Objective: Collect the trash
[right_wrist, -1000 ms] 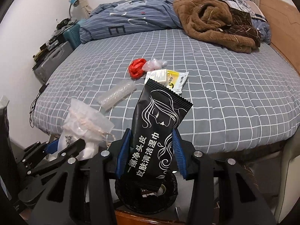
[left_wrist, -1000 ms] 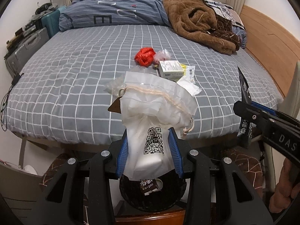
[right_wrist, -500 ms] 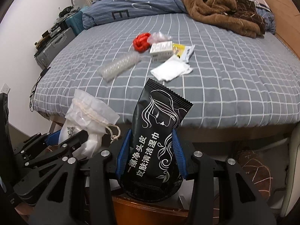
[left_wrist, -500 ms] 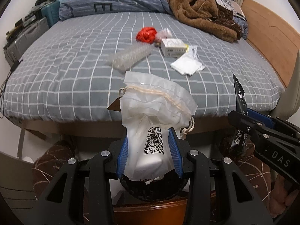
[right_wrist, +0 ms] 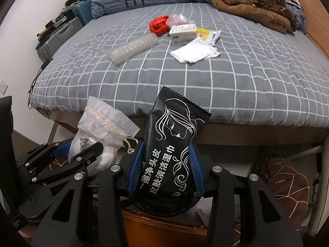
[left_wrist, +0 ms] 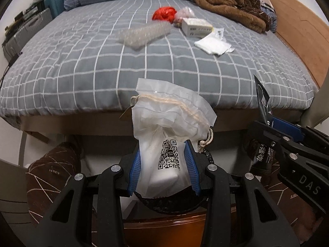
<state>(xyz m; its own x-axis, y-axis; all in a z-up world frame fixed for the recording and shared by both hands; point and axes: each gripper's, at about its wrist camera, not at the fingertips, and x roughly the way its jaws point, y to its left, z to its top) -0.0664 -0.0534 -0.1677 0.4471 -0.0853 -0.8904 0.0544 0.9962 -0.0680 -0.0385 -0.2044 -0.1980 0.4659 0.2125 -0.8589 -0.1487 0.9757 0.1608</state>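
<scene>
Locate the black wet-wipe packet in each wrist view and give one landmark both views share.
Left wrist: black wet-wipe packet at the right edge, clamped in the right gripper.
Right wrist: packet at bottom centre, upright between the blue pads.
Shared landmark: red crumpled bag on the grey checked bed.

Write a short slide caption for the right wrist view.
Right gripper holds a black wet-wipe packet above a dark bin; trash remains on the bed.

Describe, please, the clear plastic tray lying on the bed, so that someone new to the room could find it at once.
Start at the grey checked bed and find the cluster of litter near its middle. The clear plastic tray lies at the left end of that cluster, just below the red crumpled bag and left of the white tissue. Alone among them it is long, see-through and dimpled with rows of round cups.
</scene>
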